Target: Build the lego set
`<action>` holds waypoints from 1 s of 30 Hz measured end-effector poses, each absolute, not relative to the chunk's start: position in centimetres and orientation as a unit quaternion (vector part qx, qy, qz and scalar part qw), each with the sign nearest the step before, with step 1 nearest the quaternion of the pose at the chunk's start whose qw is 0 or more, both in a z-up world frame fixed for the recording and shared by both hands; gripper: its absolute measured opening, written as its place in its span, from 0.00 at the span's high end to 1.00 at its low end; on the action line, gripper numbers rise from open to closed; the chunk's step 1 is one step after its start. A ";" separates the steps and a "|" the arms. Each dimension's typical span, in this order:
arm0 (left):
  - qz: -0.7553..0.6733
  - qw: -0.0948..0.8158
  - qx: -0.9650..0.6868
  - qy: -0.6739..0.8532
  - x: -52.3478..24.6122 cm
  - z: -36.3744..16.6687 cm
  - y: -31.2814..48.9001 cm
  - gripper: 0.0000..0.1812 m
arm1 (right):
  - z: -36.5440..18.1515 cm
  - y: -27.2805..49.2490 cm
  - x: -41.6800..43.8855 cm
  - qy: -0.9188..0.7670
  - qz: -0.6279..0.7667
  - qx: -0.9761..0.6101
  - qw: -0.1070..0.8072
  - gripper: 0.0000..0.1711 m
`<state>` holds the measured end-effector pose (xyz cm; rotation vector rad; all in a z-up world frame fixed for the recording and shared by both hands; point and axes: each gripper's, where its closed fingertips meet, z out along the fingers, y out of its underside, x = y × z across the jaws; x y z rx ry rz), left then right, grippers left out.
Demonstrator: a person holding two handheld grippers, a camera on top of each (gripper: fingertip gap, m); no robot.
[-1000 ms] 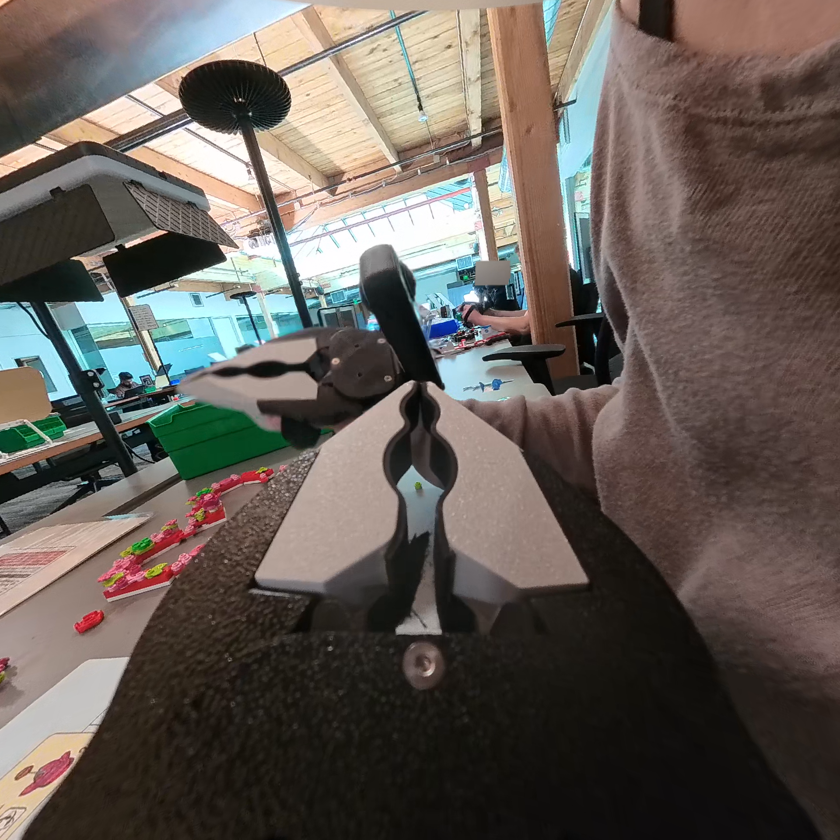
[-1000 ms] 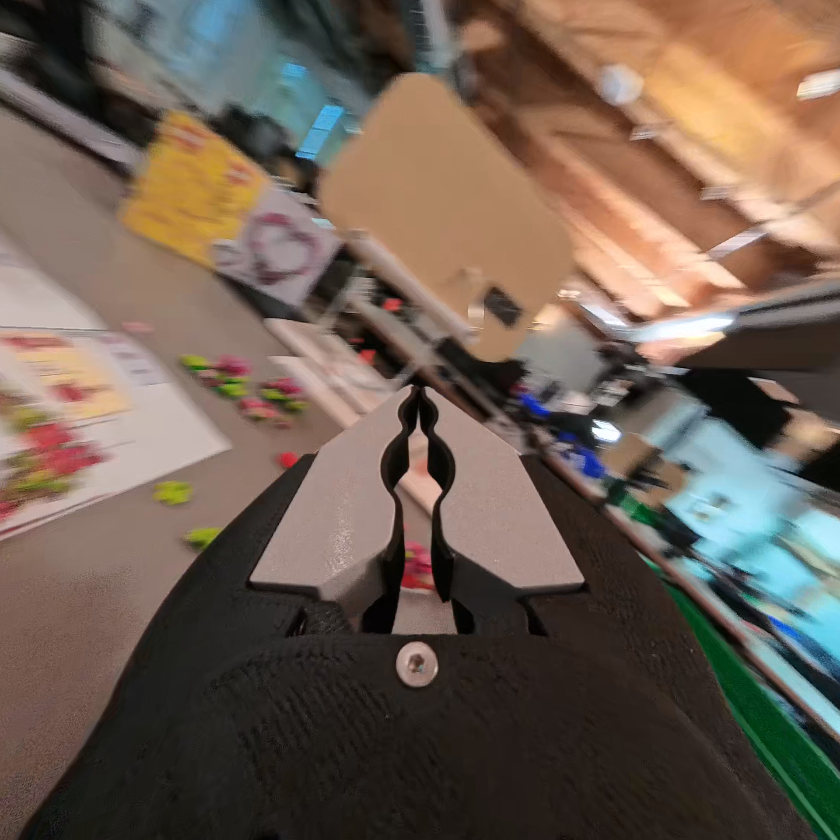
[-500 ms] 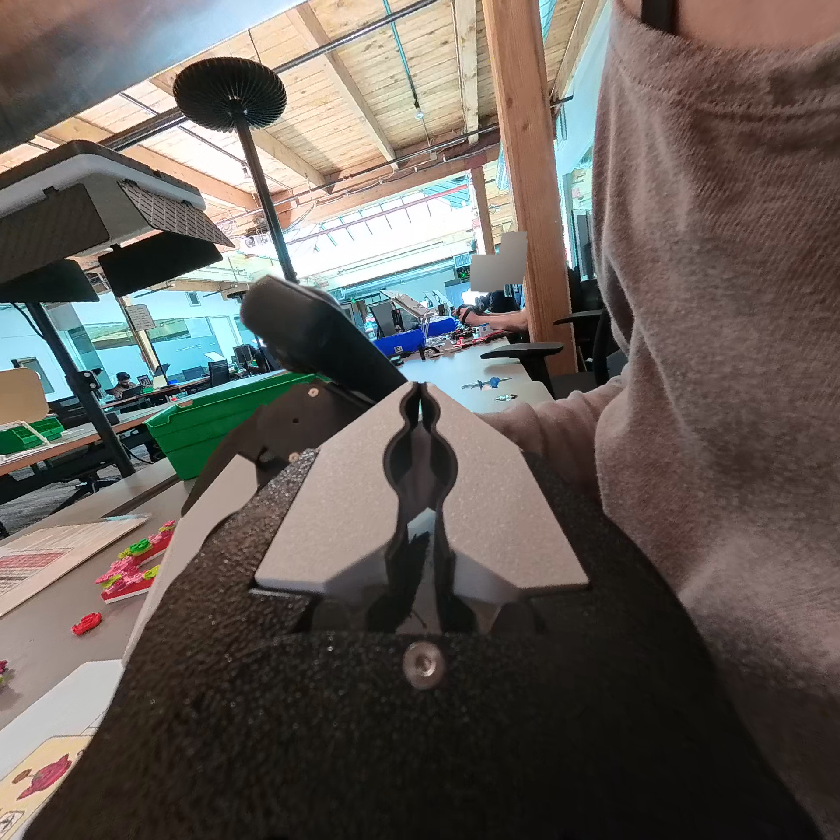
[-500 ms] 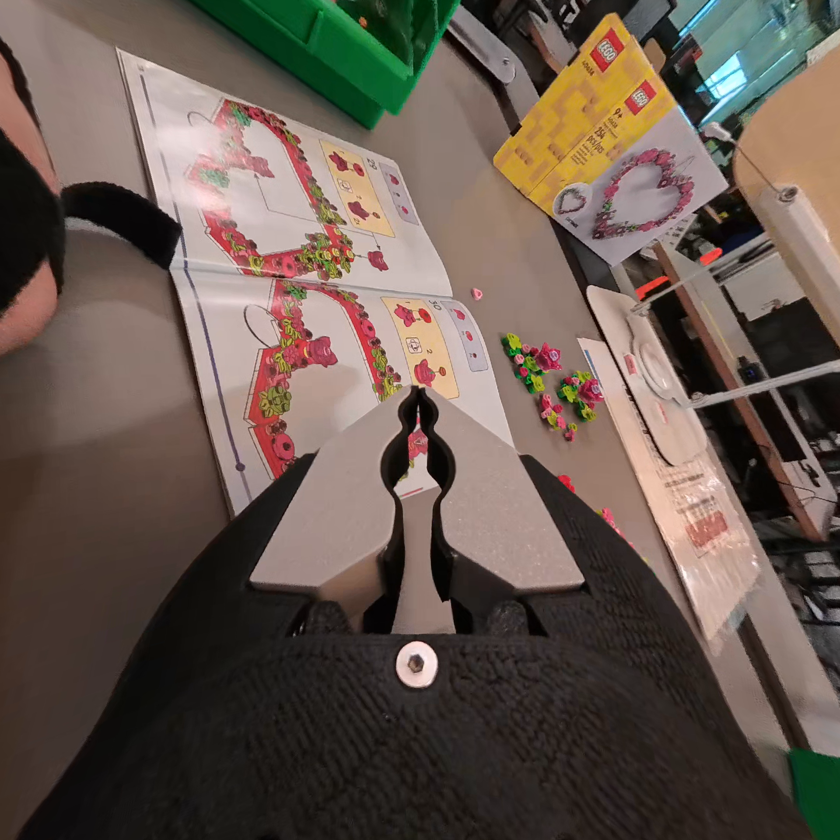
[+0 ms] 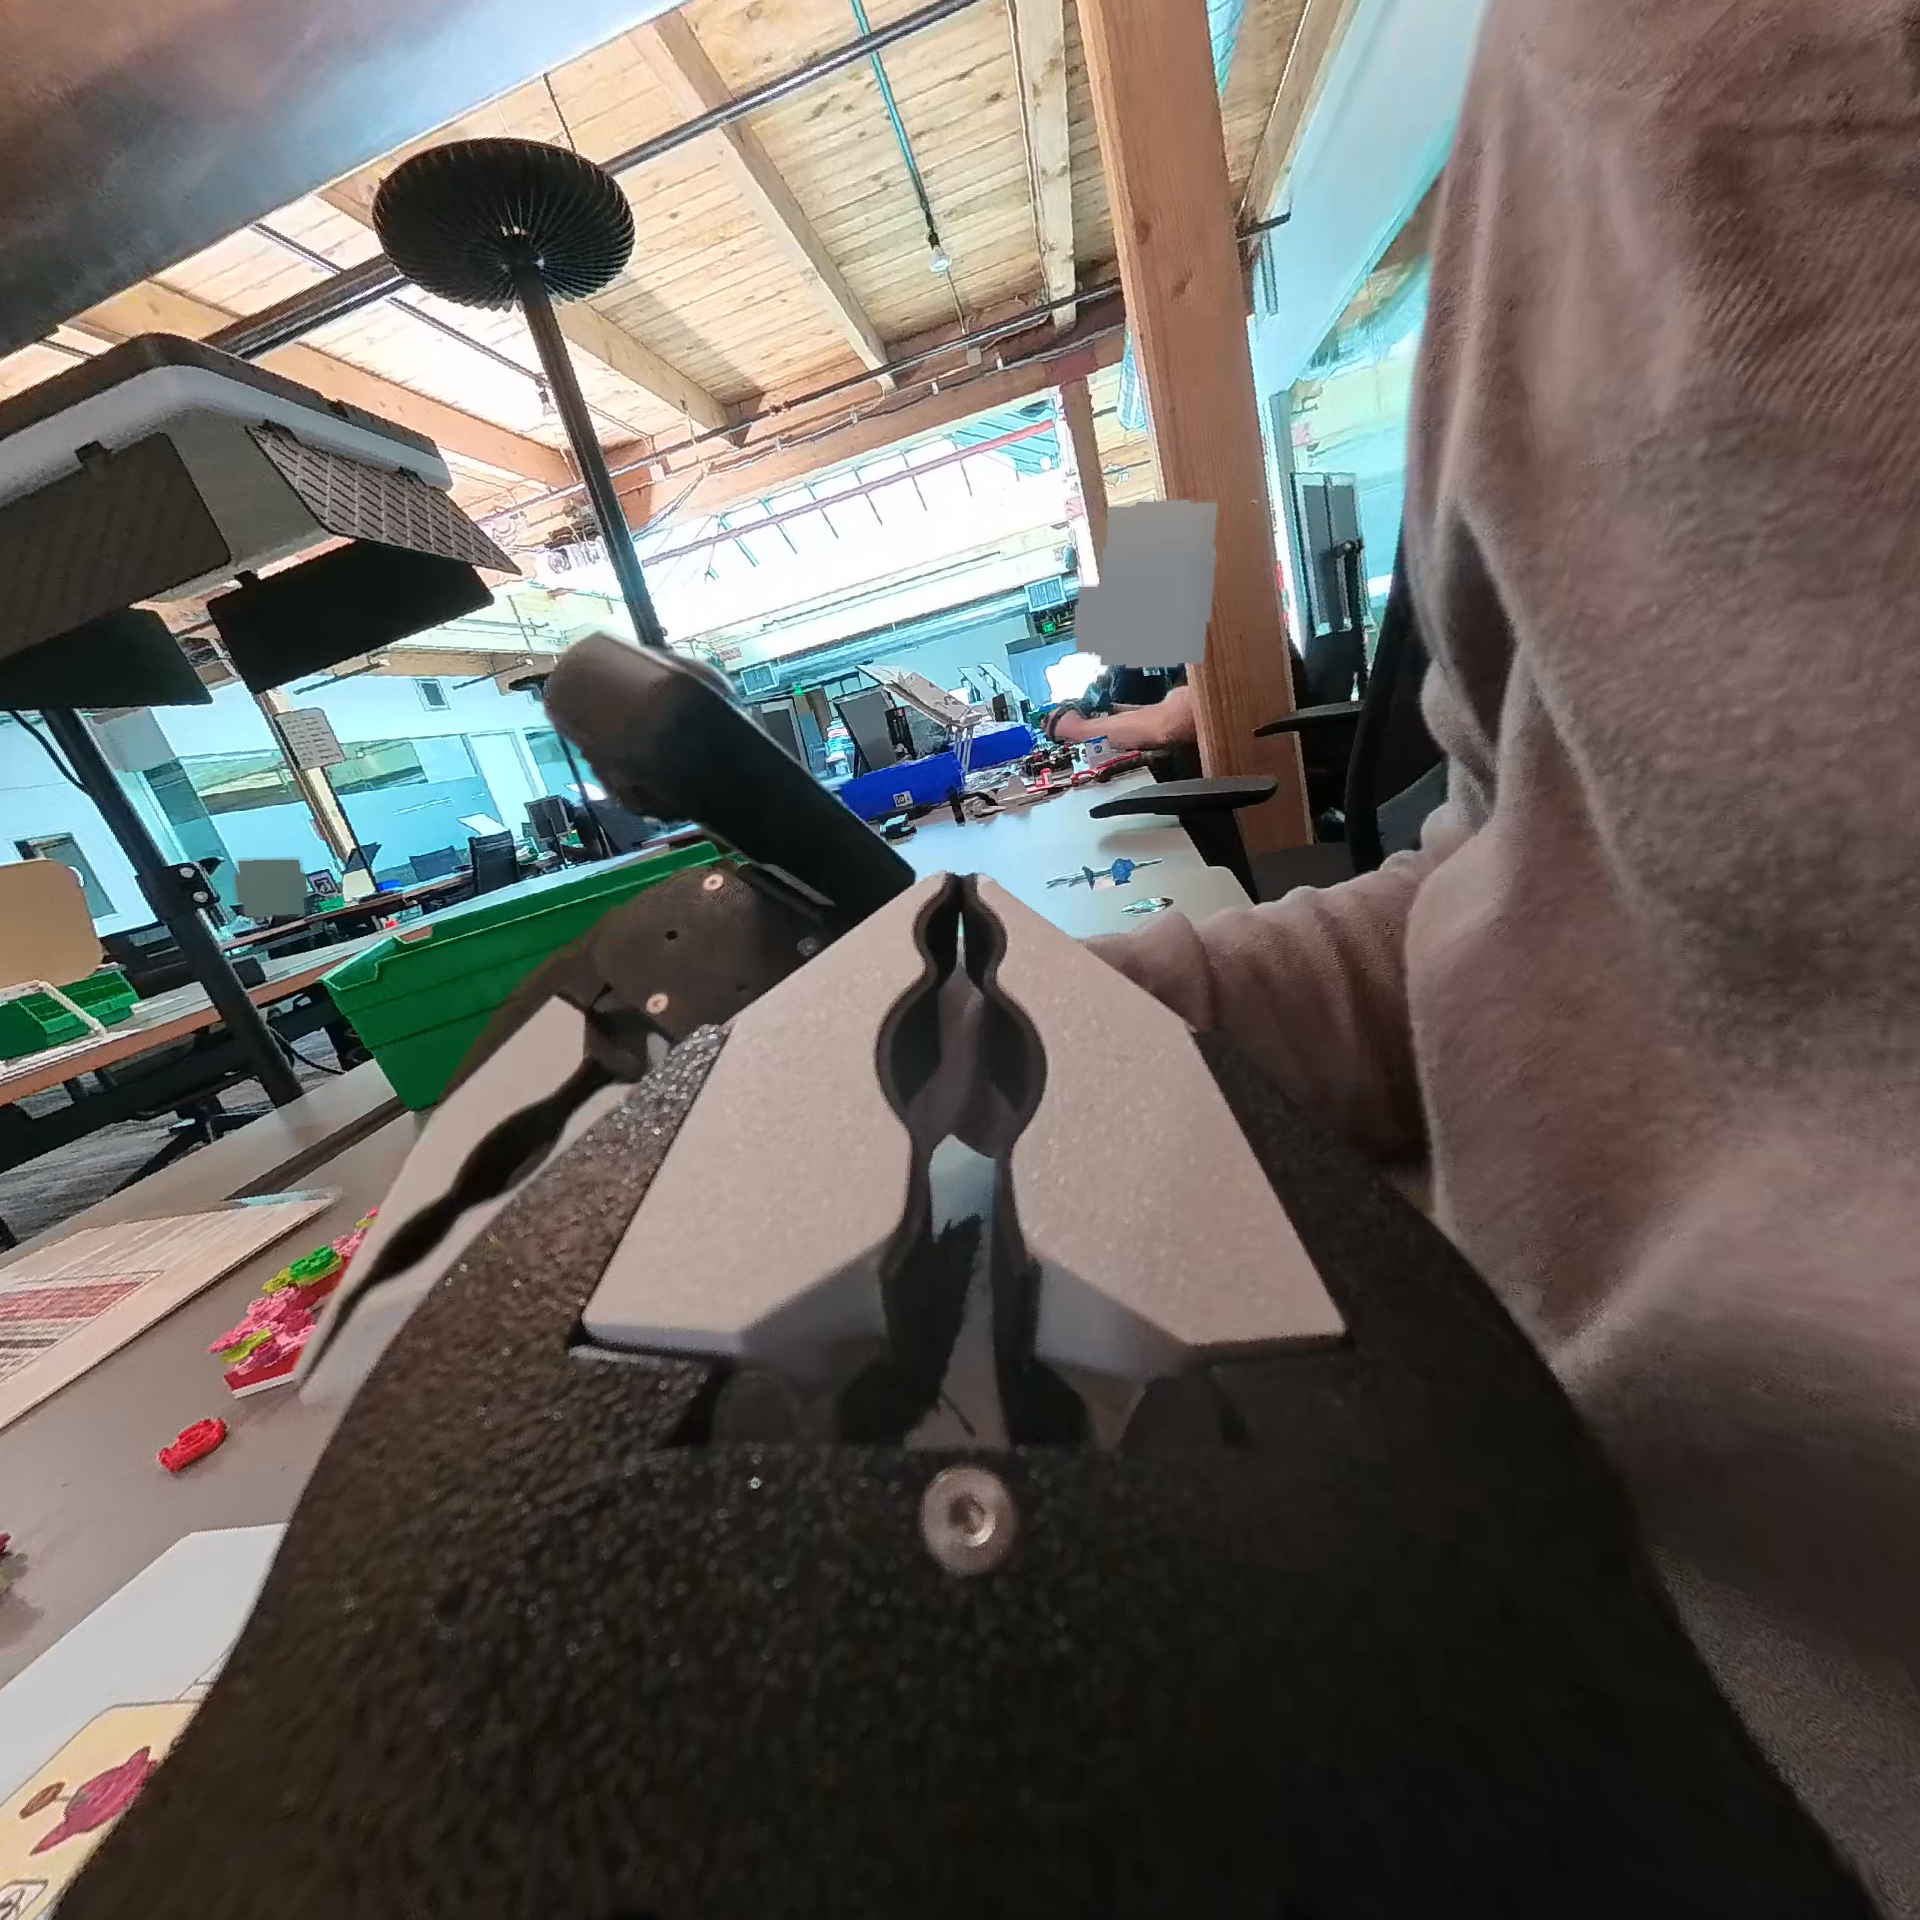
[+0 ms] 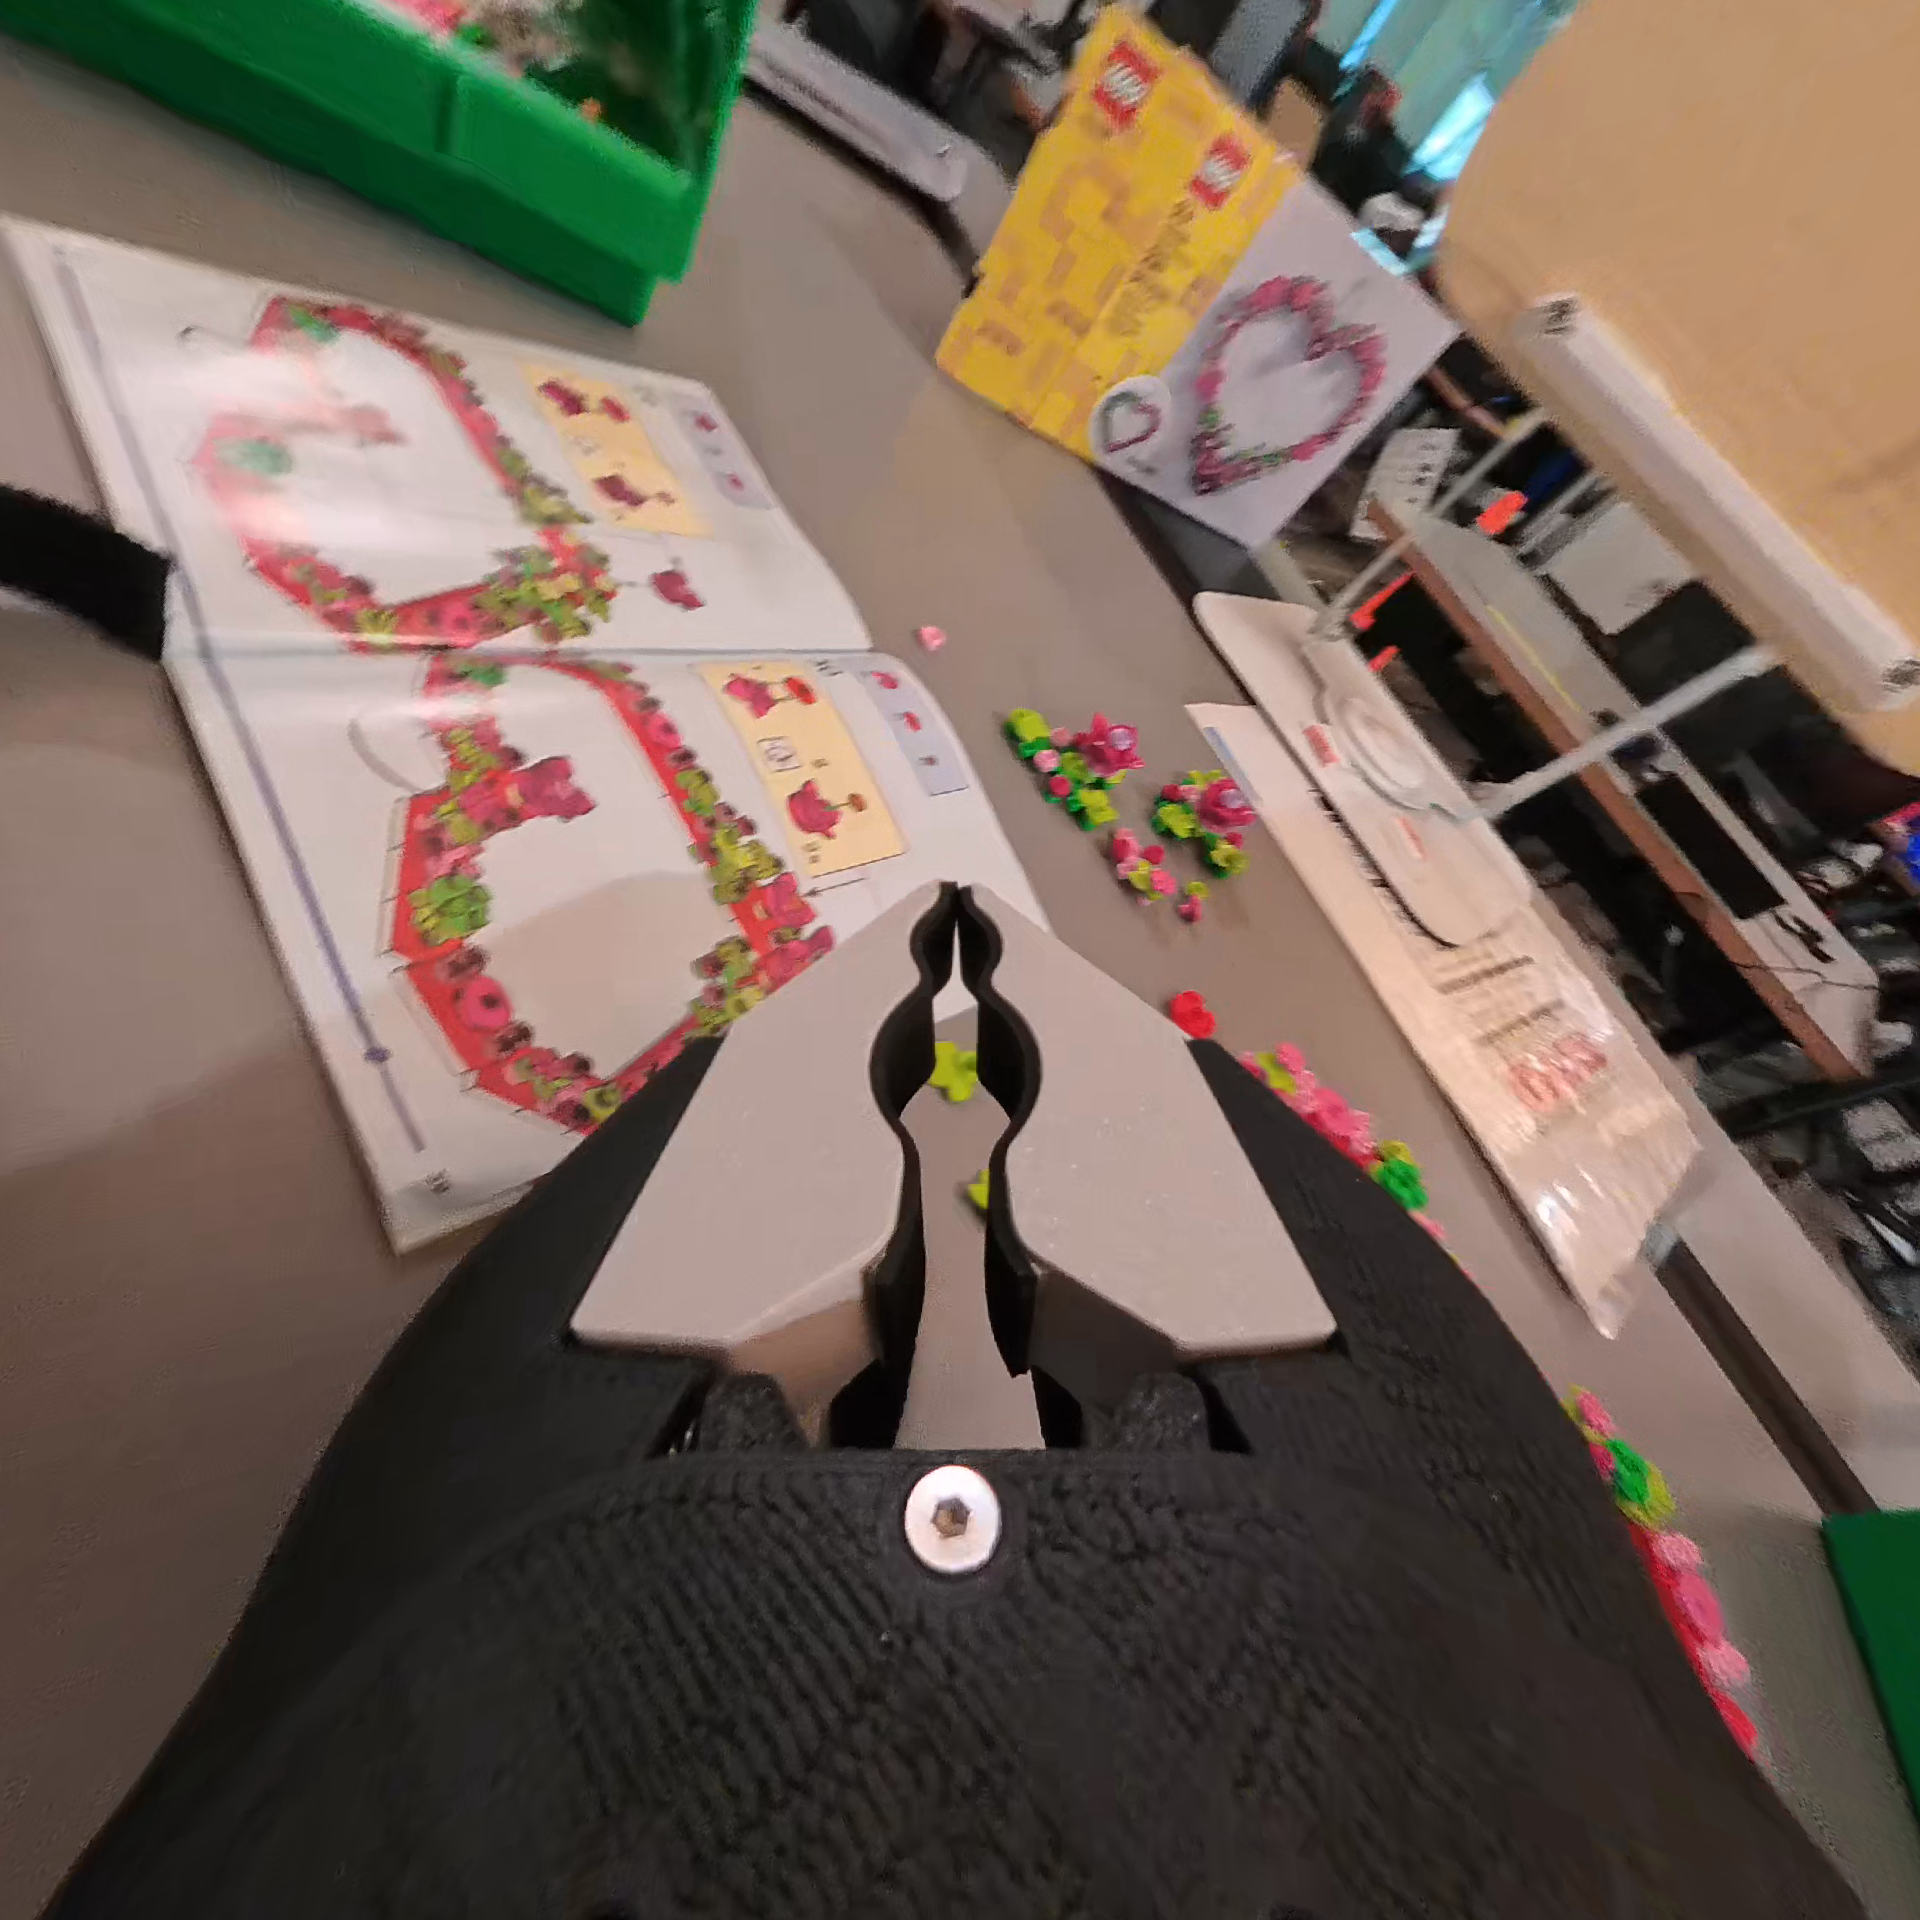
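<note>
A: Where is the left gripper (image 5: 961,902) pointing?

B: Up and away from the table, toward the person's grey sleeve (image 5: 1278,987) and the wooden ceiling. Its jaws are pressed together at the tips, with nothing between them.

A: And the right gripper (image 6: 951,906)?

B: It hangs above the grey table (image 6: 145,1299), tilted down toward it. Its jaws also meet at the tips and carry nothing. In the left wrist view it shows just beside the left one, lower and to the left.

A: Where are the lego pieces?

B: Spread over the table. The open instruction booklet (image 6: 343,665) lies flat left of the right gripper's tips. Past the booklet's far corner sit small pink-and-green flower clusters (image 6: 1081,753), near each other, with a single pink piece (image 6: 931,637) apart from them. A red piece (image 6: 1191,1013) lies just right of the fingers, and a lime-green piece (image 6: 951,1070) shows through the gap between them.

A: Any larger build?

B: A red strip with pink and green flowers (image 6: 1662,1558) runs along the right side, partly hidden by the gripper body.

A: What else?

B: The yellow set box (image 6: 1122,229) lies farther back, a green bin (image 6: 457,135) at the far left, and a laminated sheet (image 6: 1455,966) on the right.
</note>
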<state>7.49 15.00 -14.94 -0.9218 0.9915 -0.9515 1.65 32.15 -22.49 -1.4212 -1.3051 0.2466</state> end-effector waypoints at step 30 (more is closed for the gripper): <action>-0.003 0.641 -0.708 0.295 -2.3 -16.4 33.1 0.23 | -9.3 20.1 -6.1 -0.356 0.203 -0.598 0.689 0.27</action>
